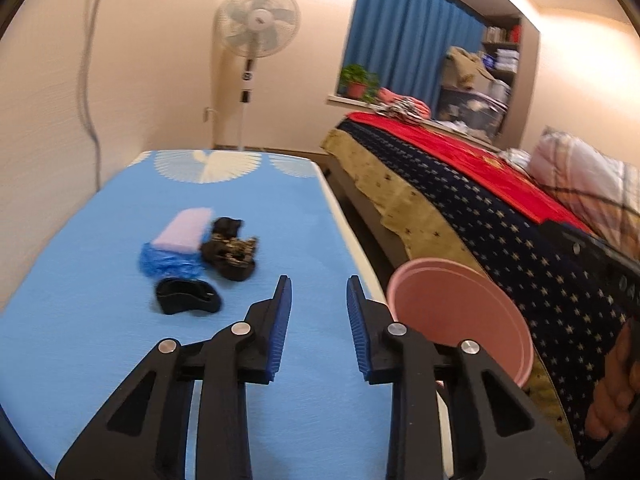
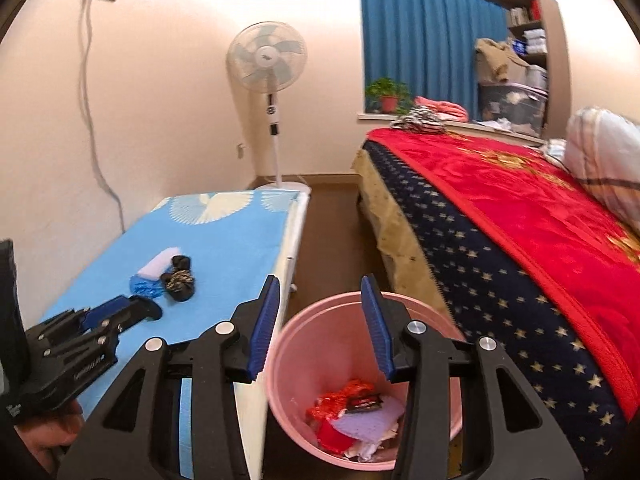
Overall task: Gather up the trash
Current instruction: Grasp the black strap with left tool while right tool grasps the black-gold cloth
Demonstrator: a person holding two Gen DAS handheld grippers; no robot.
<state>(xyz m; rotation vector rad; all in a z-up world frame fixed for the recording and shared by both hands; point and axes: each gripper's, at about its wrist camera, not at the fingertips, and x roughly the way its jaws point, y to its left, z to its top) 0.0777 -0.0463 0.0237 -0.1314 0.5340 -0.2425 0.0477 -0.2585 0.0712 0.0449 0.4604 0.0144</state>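
On the blue table (image 1: 100, 340) lies a cluster of trash: a lilac sponge (image 1: 184, 231), a blue crumpled plastic piece (image 1: 168, 262), a black-and-gold crumpled wrapper (image 1: 230, 252) and a black curved piece (image 1: 188, 296). My left gripper (image 1: 319, 312) is open and empty, above the table, just right of and nearer than the black piece. A pink bin (image 2: 360, 392) stands on the floor beside the table; red wrappers, a lilac sponge and paper lie inside. My right gripper (image 2: 322, 320) is open and empty above the bin. The left gripper also shows in the right wrist view (image 2: 132, 308).
A bed (image 2: 520, 248) with a red and star-patterned cover runs along the right, leaving a narrow floor strip (image 2: 328, 232). A white standing fan (image 2: 268, 64) is at the far wall. Blue curtain, potted plant (image 2: 386, 94) and storage boxes are behind.
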